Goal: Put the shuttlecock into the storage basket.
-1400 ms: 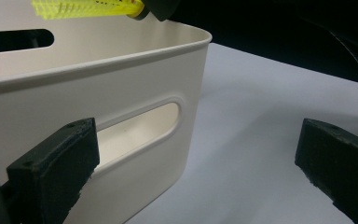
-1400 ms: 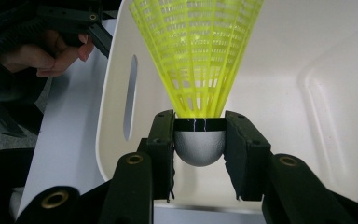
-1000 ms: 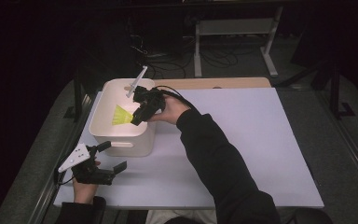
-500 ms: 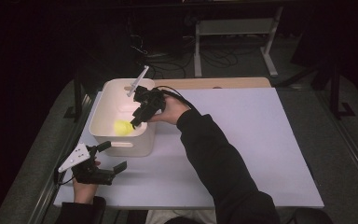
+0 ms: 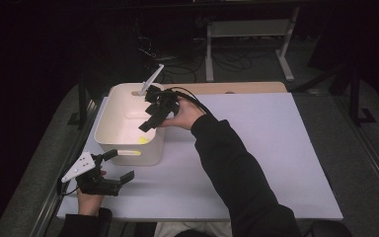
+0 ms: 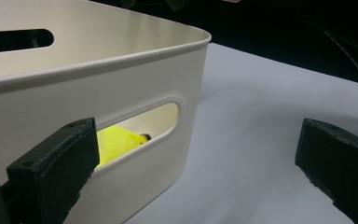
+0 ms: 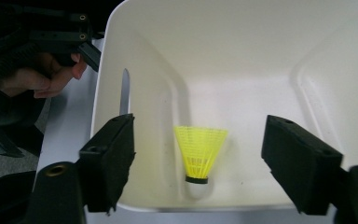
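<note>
A yellow shuttlecock [image 7: 199,150] with a black cork lies on the floor of the white bin [image 7: 140,56], near its front wall. My right gripper [image 7: 200,140] hovers over the bin, and its jaws have just been opening; they stand apart with nothing between them. In the high view the right gripper [image 5: 147,122] hangs above the bin [image 5: 109,116], with the shuttlecock [image 5: 142,140] below it. My left gripper [image 5: 120,164] rests open on the table in front of the bin. From the left gripper [image 6: 196,154], the shuttlecock [image 6: 116,142] shows through the handle slot of the bin [image 6: 121,79].
The bin stands at the back left of a white tabletop [image 5: 256,148]. The right sleeve [image 5: 237,177] crosses the middle of the table. A metal stand [image 5: 249,29] and cables lie on the dark floor beyond the table.
The right gripper's jaws have opened and let go of the shuttlecock, which dropped from between them to the bin floor. The left gripper has stayed put.
</note>
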Available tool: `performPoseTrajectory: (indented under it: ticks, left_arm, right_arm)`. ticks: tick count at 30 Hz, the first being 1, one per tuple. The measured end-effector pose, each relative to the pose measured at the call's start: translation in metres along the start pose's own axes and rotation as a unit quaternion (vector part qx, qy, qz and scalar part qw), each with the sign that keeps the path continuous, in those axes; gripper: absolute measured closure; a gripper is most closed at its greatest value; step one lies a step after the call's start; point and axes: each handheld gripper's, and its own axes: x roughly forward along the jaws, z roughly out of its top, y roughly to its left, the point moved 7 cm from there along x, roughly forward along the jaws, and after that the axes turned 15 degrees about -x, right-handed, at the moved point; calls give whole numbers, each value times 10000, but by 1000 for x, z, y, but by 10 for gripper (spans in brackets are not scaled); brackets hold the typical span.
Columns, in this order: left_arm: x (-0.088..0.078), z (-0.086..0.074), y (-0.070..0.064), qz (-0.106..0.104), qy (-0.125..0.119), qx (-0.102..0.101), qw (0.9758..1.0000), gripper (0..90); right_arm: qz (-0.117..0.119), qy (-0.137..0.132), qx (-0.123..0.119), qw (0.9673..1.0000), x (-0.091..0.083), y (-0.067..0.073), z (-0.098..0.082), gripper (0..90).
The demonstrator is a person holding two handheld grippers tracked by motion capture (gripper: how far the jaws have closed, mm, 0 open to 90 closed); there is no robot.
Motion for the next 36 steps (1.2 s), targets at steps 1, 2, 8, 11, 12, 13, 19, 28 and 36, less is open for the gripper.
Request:
performPoseTrajectory:
  ticks: [1,2,8,11,12,13,19,28,36]
  left_arm:
    - [0,0,0,2,8,12,10000,0]
    - [0,0,0,2,10,11,10000,0]
    - [0,0,0,5,7,7,10000,0]
    - [0,0,0,5,10,9,10000,0]
    - [0,0,0,9,13,8,10000,0]
    - [0,0,0,14,14,9,10000,0]
    - [0,0,0,17,10,4,10000,0]
    - [1,0,0,13,10,3,10000,0]
    - [0,0,0,17,7,-1,10000,0]
  right_arm:
    - [-44,7,12,10000,-2,0,0,178]
    - [-87,-10,22,10000,-3,0,0,155]
    - [-316,-107,20,9994,-15,-2,0,7]
    - [-388,-164,36,9991,-22,-2,0,0]
    - [-410,-180,40,9990,-24,-2,-1,0]
    - [-436,-202,47,9988,-27,-2,-1,0]
    - [-526,-201,49,9984,-35,0,-9,0]
    - [-637,-254,109,9976,-48,1,-19,0]
    - [-718,-293,149,9969,-58,3,-28,0]
